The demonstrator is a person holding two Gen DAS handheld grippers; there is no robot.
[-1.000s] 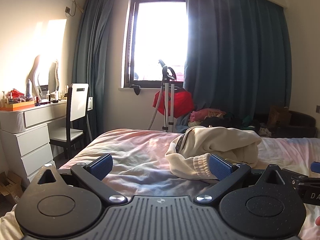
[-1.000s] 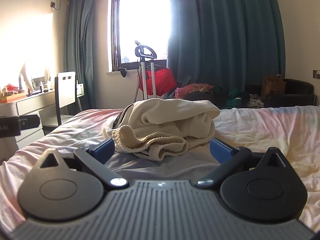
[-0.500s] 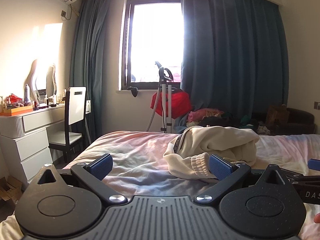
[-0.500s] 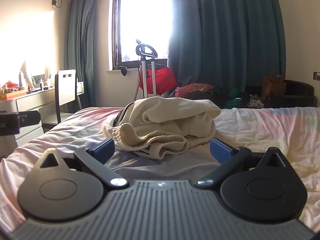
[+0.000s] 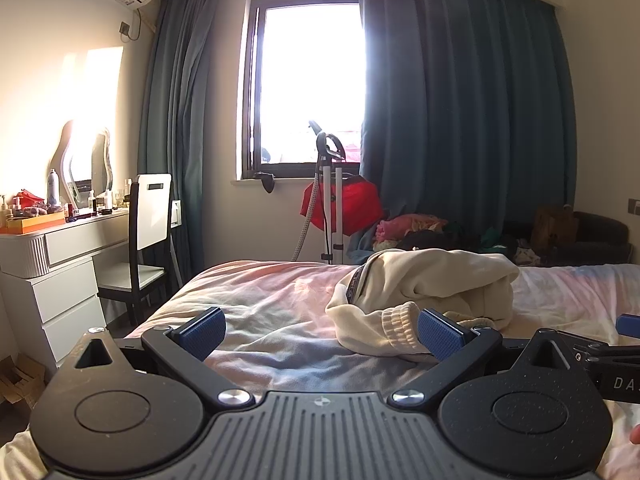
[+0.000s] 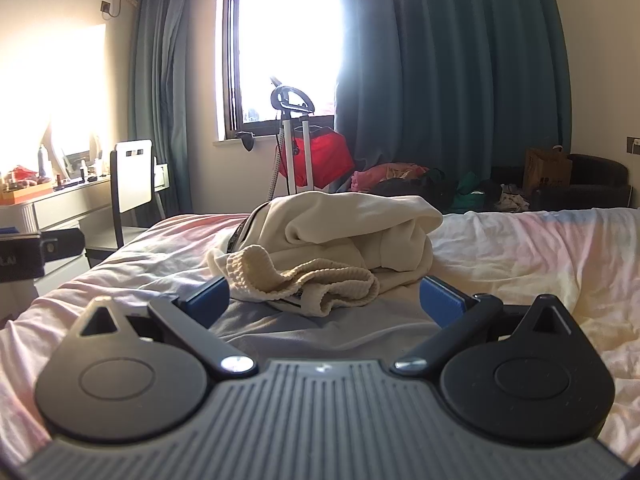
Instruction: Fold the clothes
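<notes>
Nearest in each wrist view is a gripper held low over the bed (image 5: 260,312). The left gripper (image 5: 320,334) has its blue pads wide apart with nothing between them; its right pad sits just in front of a ribbed cuff. The right gripper (image 6: 326,300) is likewise spread, its pads flanking the near edge of the garment without clamping it. At the right edge of the left view, the tip of the right gripper shows, and a fingertip (image 5: 635,436) at the lower corner.

Just beyond the pads lies the sweatshirt (image 6: 344,236), cream, crumpled in a heap on the pink-and-white sheet (image 6: 520,248), about mid-bed. The heap's long axis runs left to right across the bed. A ribbed hem or cuff (image 6: 304,280) spills toward the grippers; a dark-trimmed opening (image 5: 354,280) faces left.

Far side: a white dresser (image 5: 60,264) with bottles and a mirror at far left, a chair (image 5: 150,220) beside it, a garment steamer (image 5: 330,192) with a red item under the window (image 5: 310,88), dark teal curtains (image 5: 460,120), and a clothes pile (image 6: 420,184) by a dark armchair (image 6: 592,180) at far right.
</notes>
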